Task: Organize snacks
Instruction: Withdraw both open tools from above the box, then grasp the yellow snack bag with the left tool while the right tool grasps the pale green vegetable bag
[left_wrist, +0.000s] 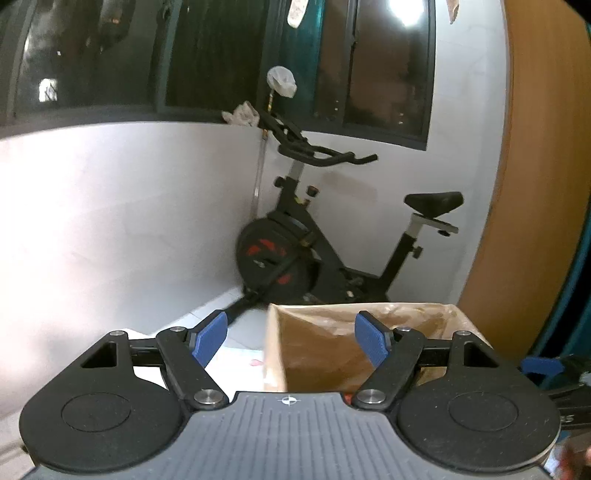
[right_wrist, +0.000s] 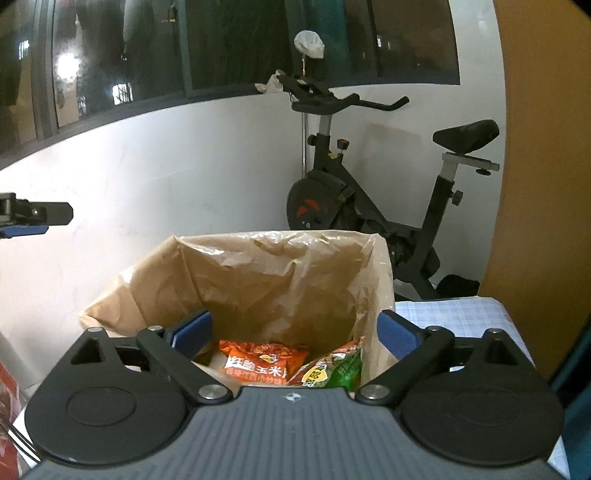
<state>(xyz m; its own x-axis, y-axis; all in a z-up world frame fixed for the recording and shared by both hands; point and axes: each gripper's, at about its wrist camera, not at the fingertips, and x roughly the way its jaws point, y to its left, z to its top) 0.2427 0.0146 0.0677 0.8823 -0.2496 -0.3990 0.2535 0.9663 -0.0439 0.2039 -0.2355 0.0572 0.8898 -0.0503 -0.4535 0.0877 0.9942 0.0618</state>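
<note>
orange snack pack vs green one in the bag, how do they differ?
Seen from the right wrist, the orange snack pack lies near the middle of the brown paper bag, face up with white lettering readable; the green snack pack sits to its right against the bag's wall, tilted, showing a yellow badge. The orange one shows more of its face; the gripper body hides more of the green one. Both rest at the bag's bottom, neither gripped.
</note>
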